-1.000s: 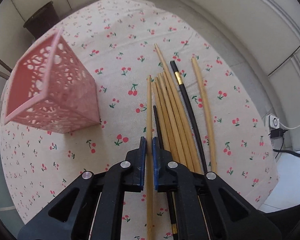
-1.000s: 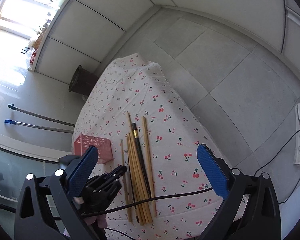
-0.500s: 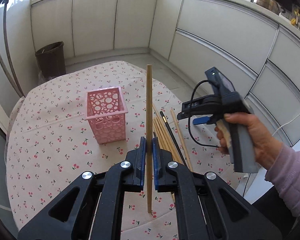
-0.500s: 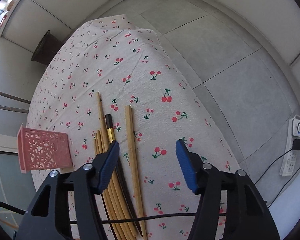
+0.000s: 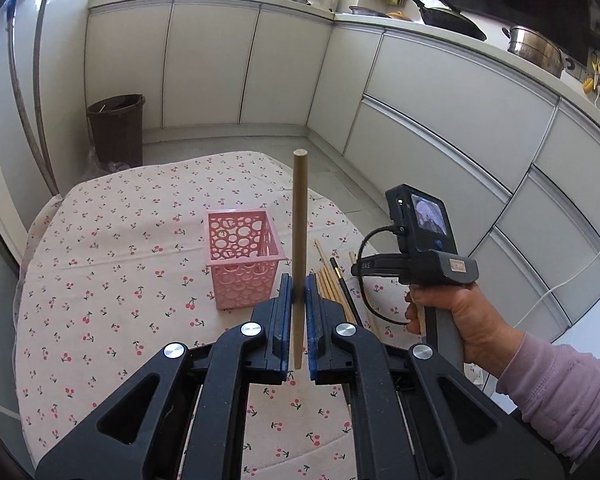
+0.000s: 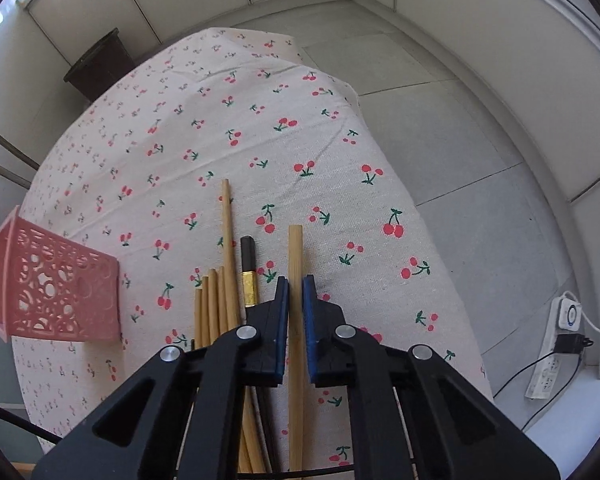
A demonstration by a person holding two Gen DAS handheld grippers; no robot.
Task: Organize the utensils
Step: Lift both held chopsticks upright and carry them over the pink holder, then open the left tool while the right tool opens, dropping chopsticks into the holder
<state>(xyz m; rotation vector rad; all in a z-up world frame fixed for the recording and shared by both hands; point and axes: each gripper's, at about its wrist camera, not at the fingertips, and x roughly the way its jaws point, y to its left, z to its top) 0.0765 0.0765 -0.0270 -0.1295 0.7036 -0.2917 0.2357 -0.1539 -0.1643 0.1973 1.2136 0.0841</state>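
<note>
Fingers on left gripper (image 5: 299, 292) pinch one bamboo chopstick (image 5: 300, 216), now lifted upright off cherry tablecloth (image 5: 100, 280), just right of pink basket (image 5: 242, 256). Right gripper (image 6: 296, 292), spread wide 0.5 s ago, has closed w/ pads against a 2nd chopstick (image 6: 295, 256) lying flat. Rest of pile (image 6: 220, 292) beside it. Next prob: drop both in basket.

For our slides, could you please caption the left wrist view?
Left gripper holds a bamboo chopstick upright beside the pink basket.
</note>
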